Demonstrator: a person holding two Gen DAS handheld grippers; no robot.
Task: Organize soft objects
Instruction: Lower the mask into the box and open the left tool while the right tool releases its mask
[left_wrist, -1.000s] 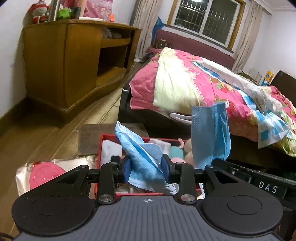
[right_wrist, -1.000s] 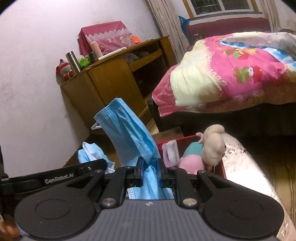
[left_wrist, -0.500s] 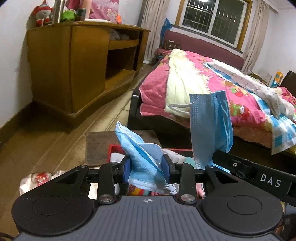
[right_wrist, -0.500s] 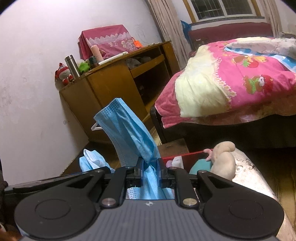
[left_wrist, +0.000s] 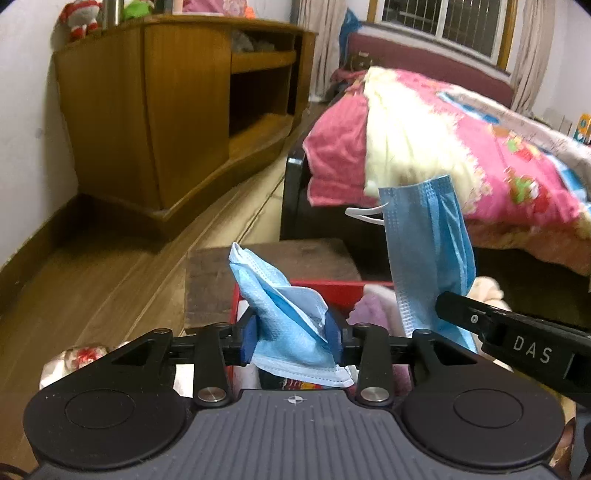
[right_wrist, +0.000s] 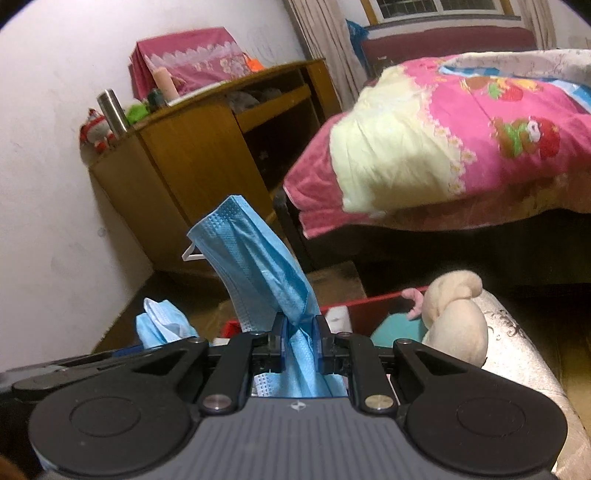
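We are holding two blue face masks above a red box (left_wrist: 332, 286) of soft things. The crumpled mask (left_wrist: 291, 325) is sitting between the blue pads of our left gripper (left_wrist: 293, 338), its folded peak sticking up and its white-edged hem drooping below the fingers; the jaws are easing apart at this moment, though the pads are still touching the bunched cloth on both sides. The second mask (right_wrist: 258, 258) is pinched in our right gripper (right_wrist: 300, 345), whose jaws are drawn fully together on a twisted waist of the fabric, so the pleated part is standing up and leaning left with a white ear loop poking out at its edge. In the left wrist view this same mask (left_wrist: 428, 254) is hanging just right of the crumpled one, above the box's far rim.

Inside the box a cream plush toy (right_wrist: 458, 325) is resting against the right wall, with a teal item beside it. The box is standing on a wooden floor (left_wrist: 110, 280). Beyond it a bed with a pink quilt (right_wrist: 480, 122) is filling the right side, and a wooden cabinet (left_wrist: 147, 110) is standing against the white wall on the left.
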